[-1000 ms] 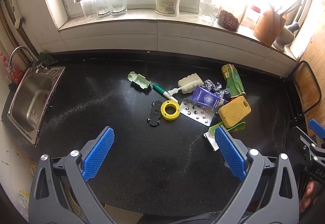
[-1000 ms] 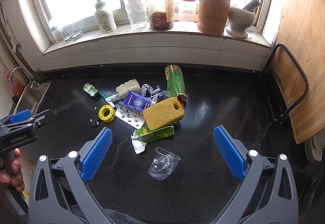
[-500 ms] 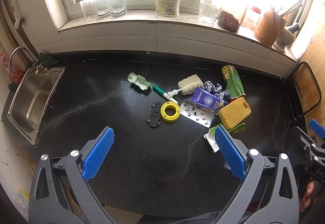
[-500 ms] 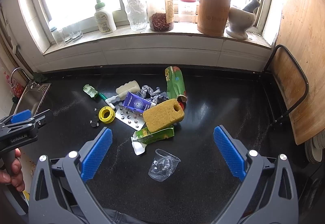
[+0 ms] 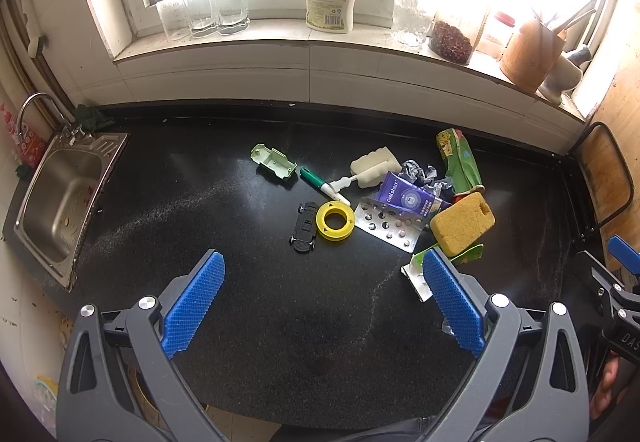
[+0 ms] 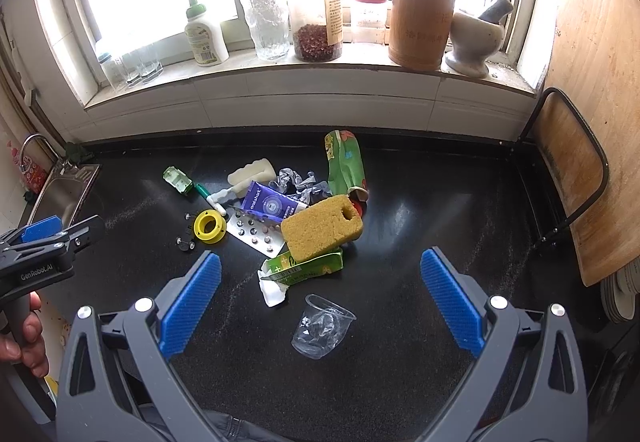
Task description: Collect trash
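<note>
Both of your grippers hang above the black countertop with nothing in them: the left gripper and the right gripper each show their blue pads spread wide, no object between them.

The trash lies in a loose heap at mid-counter, ahead of both tools. Nearest your right gripper is a clear plastic cup, lying on its side and apart from the heap; it is likely very light and thin-walled, so it would crush or skate under a hard squeeze. Take it across the rim, gently.

Just beyond it a torn green carton lies partly under a yellow sponge. The sponge probably compresses readily; grip its long sides. The carton looks flat and floppy, best pinched at a raised edge.

Behind these lie a foil blister pack, thin and hard to lift off the surface, a purple packet and a green wrapper.

To the left sit a yellow tape spool, rigid, and a black toy chassis touching it.
</note>
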Demonstrator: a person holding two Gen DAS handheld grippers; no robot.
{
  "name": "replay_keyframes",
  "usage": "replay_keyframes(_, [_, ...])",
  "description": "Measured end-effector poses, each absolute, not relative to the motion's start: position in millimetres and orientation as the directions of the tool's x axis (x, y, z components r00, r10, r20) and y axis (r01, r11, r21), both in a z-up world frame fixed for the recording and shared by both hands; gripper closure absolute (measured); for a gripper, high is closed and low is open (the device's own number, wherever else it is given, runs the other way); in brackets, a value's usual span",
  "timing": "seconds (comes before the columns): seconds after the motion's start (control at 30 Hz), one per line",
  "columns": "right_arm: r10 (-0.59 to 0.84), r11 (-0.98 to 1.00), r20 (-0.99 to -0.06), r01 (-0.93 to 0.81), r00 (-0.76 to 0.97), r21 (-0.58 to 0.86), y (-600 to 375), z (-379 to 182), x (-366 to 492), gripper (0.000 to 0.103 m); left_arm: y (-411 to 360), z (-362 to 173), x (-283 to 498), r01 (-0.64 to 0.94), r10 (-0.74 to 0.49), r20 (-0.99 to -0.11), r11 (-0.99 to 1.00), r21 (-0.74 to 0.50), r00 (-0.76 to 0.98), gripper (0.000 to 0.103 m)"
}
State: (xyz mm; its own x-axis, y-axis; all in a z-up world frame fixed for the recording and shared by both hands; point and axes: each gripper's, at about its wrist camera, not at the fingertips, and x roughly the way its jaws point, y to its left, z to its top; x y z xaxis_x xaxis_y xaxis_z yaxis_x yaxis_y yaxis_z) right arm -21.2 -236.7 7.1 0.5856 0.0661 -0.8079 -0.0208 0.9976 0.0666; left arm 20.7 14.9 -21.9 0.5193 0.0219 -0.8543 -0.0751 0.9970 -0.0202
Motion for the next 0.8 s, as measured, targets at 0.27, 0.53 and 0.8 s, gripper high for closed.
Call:
replay_keyframes(0.27, [0.069,0.997,-0.812,-0.021,0.58,0.07,-239,7,-13,0.006,14,-24,29,-0.074,0.023,-0.856,0.997,-0.018,0.517,0.007])
replay_keyframes(0.53, [0.067,0.998,-0.824,-0.021,0.563,0.067,-242,-8,15,0.006,19,-38,50,-0.083,0.029,-0.867,0.996,-0.015,0.498,0.007])
replay_keyframes(0.8, [0.075,0.996,-0.861,-0.002,0.504,0.085,-257,-64,88,0.006,44,-90,112,-0.137,0.063,-0.89,0.991,0.001,0.452,0.007])
